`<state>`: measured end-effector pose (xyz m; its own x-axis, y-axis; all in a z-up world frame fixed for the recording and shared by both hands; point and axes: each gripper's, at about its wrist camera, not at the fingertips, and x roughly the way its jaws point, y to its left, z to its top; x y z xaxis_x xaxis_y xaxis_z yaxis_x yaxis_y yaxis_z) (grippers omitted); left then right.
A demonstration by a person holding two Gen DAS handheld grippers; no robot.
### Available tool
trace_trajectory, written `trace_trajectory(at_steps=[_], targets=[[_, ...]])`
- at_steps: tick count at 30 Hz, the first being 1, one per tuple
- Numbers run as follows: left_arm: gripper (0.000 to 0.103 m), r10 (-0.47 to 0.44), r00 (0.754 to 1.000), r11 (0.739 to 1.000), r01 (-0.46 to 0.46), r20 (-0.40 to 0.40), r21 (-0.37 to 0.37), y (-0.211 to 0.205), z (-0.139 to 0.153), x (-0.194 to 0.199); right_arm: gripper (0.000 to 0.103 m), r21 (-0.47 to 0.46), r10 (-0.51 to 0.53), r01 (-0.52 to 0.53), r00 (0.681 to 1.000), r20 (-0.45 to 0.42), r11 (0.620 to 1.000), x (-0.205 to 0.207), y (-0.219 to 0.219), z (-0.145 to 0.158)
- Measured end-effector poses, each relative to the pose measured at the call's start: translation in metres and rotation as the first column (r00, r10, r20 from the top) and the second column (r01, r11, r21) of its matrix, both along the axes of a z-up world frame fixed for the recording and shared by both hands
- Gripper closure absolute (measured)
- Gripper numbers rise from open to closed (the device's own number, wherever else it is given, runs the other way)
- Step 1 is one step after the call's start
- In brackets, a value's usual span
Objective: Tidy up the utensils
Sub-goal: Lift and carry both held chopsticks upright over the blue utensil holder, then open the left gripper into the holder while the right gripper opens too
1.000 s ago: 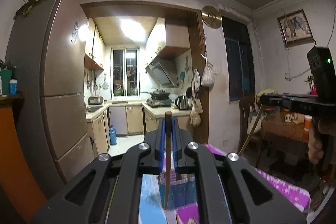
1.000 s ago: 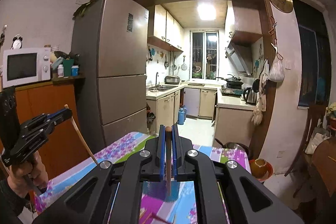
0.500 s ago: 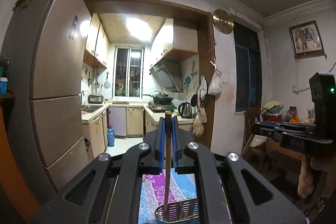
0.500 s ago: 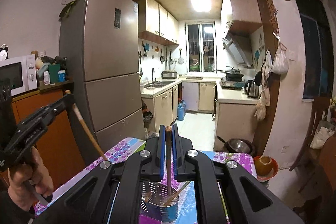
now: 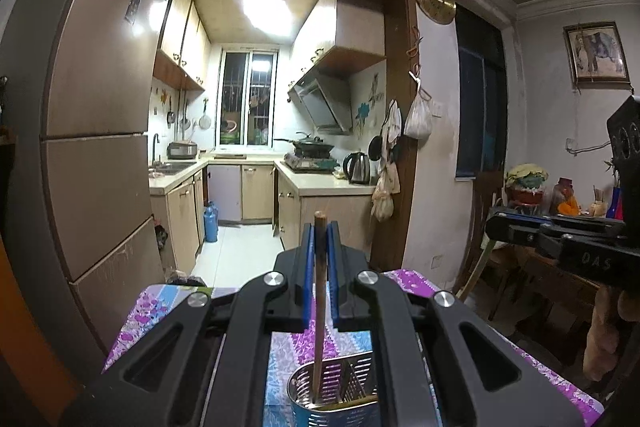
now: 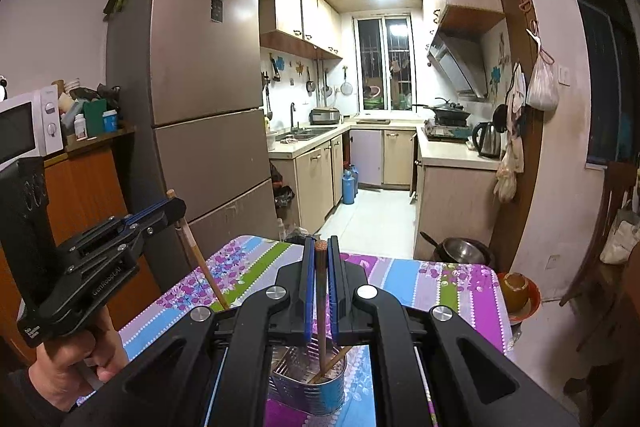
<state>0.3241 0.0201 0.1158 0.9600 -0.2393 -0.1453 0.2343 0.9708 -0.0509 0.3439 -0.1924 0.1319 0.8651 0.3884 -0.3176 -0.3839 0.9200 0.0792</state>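
Clamping a brown chopstick point(image 5: 319, 291) between its blue pads, the left tool point(image 5: 320, 239) holds the stick upright, with the lower end reaching down into a metal utensil holder point(image 5: 332, 399) that stands on the worktop point(image 5: 152, 311), which is covered by a flowered cloth of purple, blue and green stripes. A pale stick lies slanted across the holder's rim. In the right wrist view, the right tool point(image 6: 319, 255) is likewise closed on a second chopstick point(image 6: 321, 307), whose tip dips inside the same holder point(image 6: 308, 387), where another stick leans against the inner divider. The left tool shows at the left of that view, gripped by a hand point(image 6: 72, 371), its chopstick slanting down toward the cloth. At the right edge of the left wrist view the right tool is seen from the side. Behind the worktop stand a tall fridge point(image 6: 200, 99), a microwave point(image 6: 24, 127) on an orange cabinet and a lit kitchen with a kettle point(image 6: 488, 139).
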Motion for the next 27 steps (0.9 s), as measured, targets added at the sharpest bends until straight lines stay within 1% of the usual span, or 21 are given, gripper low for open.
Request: trace_trajectory(at_steps=[7, 8, 9, 10, 11, 12, 16, 18, 20, 21, 22, 24, 25, 27], targets=[[0.097, -0.009, 0.999, 1.000, 0.009, -0.038, 0.009, 0.002, -0.010, 0.011, 0.096, -0.001, 0.006, -0.006, 1.000, -0.029, 1.000, 0.011, 0.007, -0.013], [0.094, -0.011, 0.999, 1.000, 0.011, -0.045, 0.009, 0.003, -0.012, 0.012, 0.096, 0.000, 0.004, -0.004, 0.999, -0.032, 1.000, 0.013, 0.007, -0.014], [0.089, -0.013, 0.999, 1.000, 0.013, -0.053, 0.011, 0.003, -0.014, 0.013, 0.096, 0.003, 0.001, -0.001, 0.999, -0.036, 1.000, 0.014, 0.007, -0.016], [0.071, -0.010, 0.998, 1.000, 0.011, -0.054, 0.013, 0.003, -0.014, 0.014, 0.096, 0.006, -0.001, 0.001, 0.999, -0.038, 1.000, 0.014, 0.006, -0.017], [0.059, -0.005, 0.999, 1.000, 0.006, -0.051, 0.016, 0.003, -0.015, 0.014, 0.096, 0.010, -0.005, 0.005, 0.999, -0.042, 1.000, 0.015, 0.004, -0.018], [0.057, 0.000, 0.999, 1.000, 0.001, -0.047, 0.017, 0.005, -0.015, 0.013, 0.096, 0.012, -0.007, 0.008, 0.999, -0.043, 1.000, 0.015, 0.002, -0.019], [0.057, 0.004, 0.999, 1.000, -0.003, -0.044, 0.017, 0.010, -0.010, 0.005, 0.095, 0.026, -0.018, 0.019, 0.999, -0.028, 1.000, 0.008, -0.002, -0.014], [0.057, -0.001, 1.000, 1.000, 0.002, -0.028, 0.025, 0.013, -0.007, -0.010, 0.095, 0.034, -0.019, 0.019, 1.000, 0.003, 0.999, -0.004, -0.005, -0.007], [0.049, -0.006, 1.000, 0.999, 0.007, -0.012, 0.036, 0.017, -0.004, -0.030, 0.095, 0.040, -0.015, 0.014, 0.999, 0.036, 0.999, -0.019, -0.008, 0.001], [0.048, -0.011, 1.000, 0.999, 0.011, -0.002, 0.043, 0.020, -0.005, -0.041, 0.094, 0.049, -0.009, 0.006, 0.998, 0.060, 0.999, -0.032, -0.011, 0.005], [0.045, -0.020, 1.000, 0.998, 0.019, 0.012, 0.062, 0.023, -0.007, -0.061, 0.090, 0.053, -0.005, 0.000, 0.997, 0.078, 0.999, -0.041, -0.014, 0.008], [0.040, -0.029, 0.999, 0.995, 0.026, 0.033, 0.094, 0.031, -0.016, -0.095, 0.083, 0.055, 0.002, -0.010, 0.990, 0.141, 0.998, -0.075, -0.022, 0.011], [0.037, -0.040, 0.998, 0.993, 0.035, 0.040, 0.113, 0.037, -0.026, -0.118, 0.080, 0.059, 0.006, -0.016, 0.986, 0.165, 0.998, -0.092, -0.027, 0.010], [0.035, -0.046, 0.998, 0.988, 0.041, 0.030, 0.151, 0.054, -0.052, -0.158, 0.076, 0.058, 0.010, -0.023, 0.977, 0.215, 0.998, -0.133, -0.038, -0.001]])
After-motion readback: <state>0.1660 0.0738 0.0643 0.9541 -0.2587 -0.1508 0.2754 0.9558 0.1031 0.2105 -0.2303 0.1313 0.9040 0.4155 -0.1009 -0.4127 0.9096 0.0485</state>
